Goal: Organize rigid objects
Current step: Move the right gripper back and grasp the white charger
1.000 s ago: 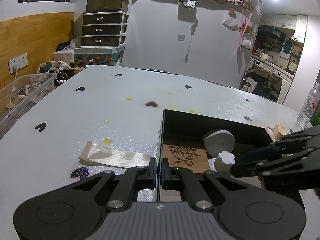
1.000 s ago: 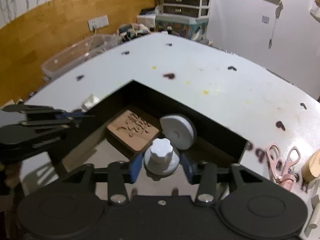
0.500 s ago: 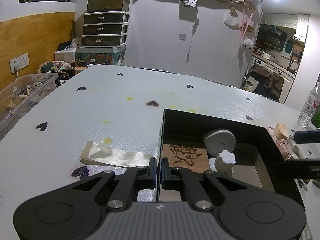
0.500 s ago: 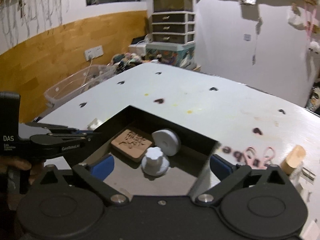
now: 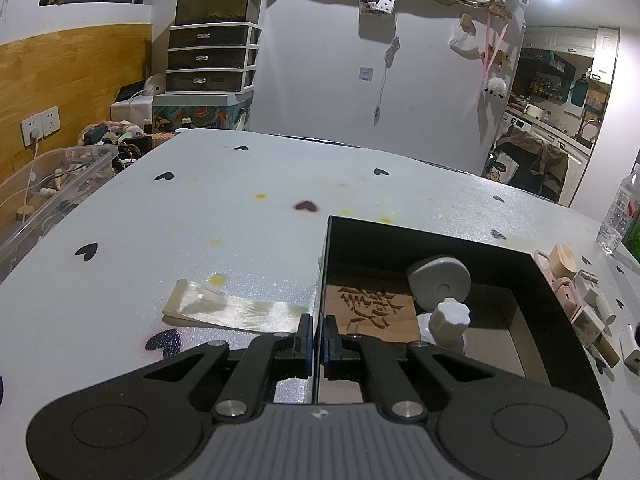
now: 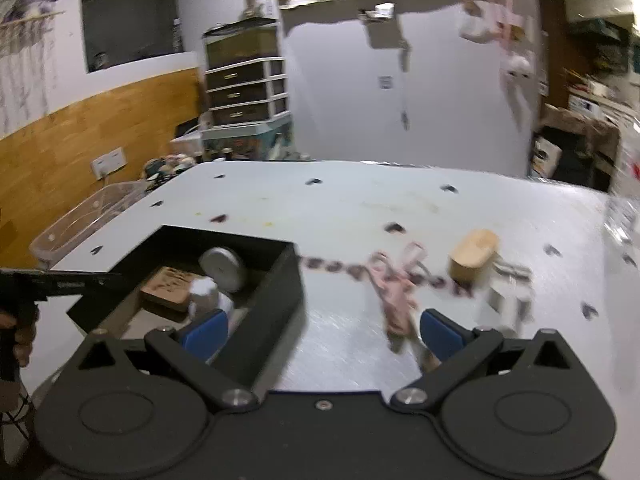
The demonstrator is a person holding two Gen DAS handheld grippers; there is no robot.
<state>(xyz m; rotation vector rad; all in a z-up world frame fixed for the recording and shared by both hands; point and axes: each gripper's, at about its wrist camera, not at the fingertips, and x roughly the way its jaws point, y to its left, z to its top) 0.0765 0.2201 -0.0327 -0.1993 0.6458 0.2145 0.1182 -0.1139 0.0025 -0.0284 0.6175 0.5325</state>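
A black open box [image 5: 440, 236] stands on the white table. In it lie a carved wooden block [image 5: 372, 308], a grey disc [image 5: 440, 282] and a white knob [image 5: 450, 320]. My left gripper [image 5: 318, 338] is shut on the box's thin left wall. The blurred right wrist view shows my right gripper [image 6: 322, 330] wide open and holding nothing, above the box's [image 6: 280, 280] right wall and the bare table beside it. Pink scissors [image 6: 394, 284] and a rounded wooden piece [image 6: 474, 256] lie just ahead of its right finger. The knob [image 6: 208, 292] sits behind its left finger.
A glossy folded strip [image 5: 236, 312] lies left of the box. Small stamps and blocks [image 5: 592, 316] sit at the table's right edge near a water bottle [image 5: 620, 216]. A clear plastic bin [image 5: 48, 184] stands off the left side. The far half of the table holds only heart marks.
My right gripper let go of the white knob inside the box, opened wide, drew back out and swung right toward the scissors. The left gripper kept still on the box wall.
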